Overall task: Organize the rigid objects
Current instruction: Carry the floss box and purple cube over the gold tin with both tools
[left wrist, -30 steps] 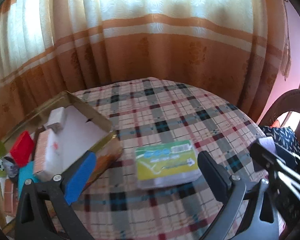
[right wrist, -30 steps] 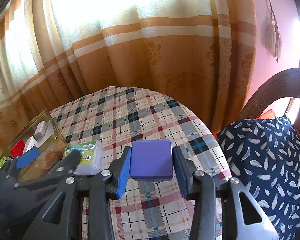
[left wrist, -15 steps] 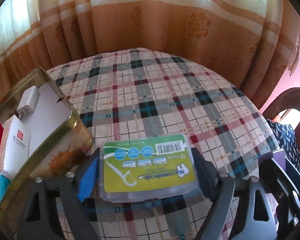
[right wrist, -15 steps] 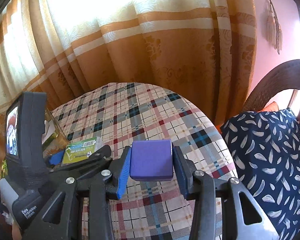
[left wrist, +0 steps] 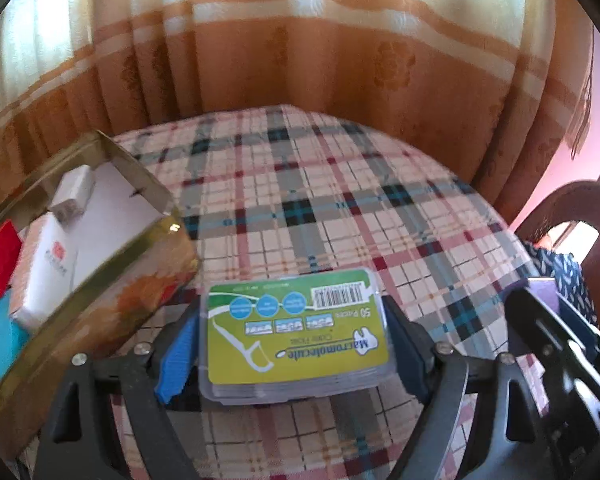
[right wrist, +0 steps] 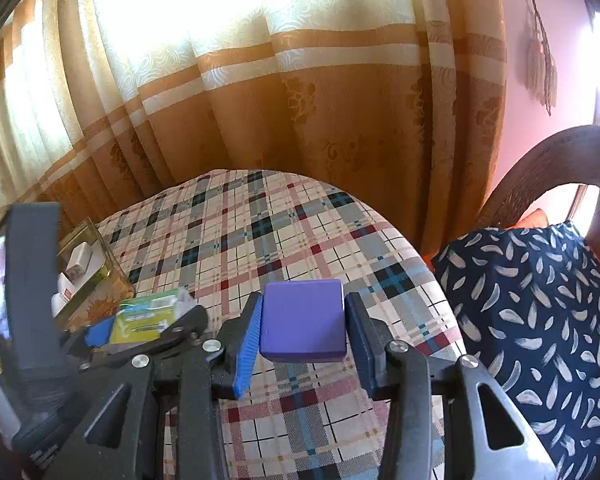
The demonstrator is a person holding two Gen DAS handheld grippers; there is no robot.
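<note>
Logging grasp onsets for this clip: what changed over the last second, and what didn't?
The left gripper came forward over the floss pick box and closed its open jaws onto the box's sides; the box now looks gripped. The right gripper stayed put, clamped on the purple block. The gold tin and its contents are unchanged.

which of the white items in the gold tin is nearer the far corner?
The white charger plug, prongs showing, sits nearer the far corner of the gold tin. The larger white box with the red logo lies nearer the camera.
</note>
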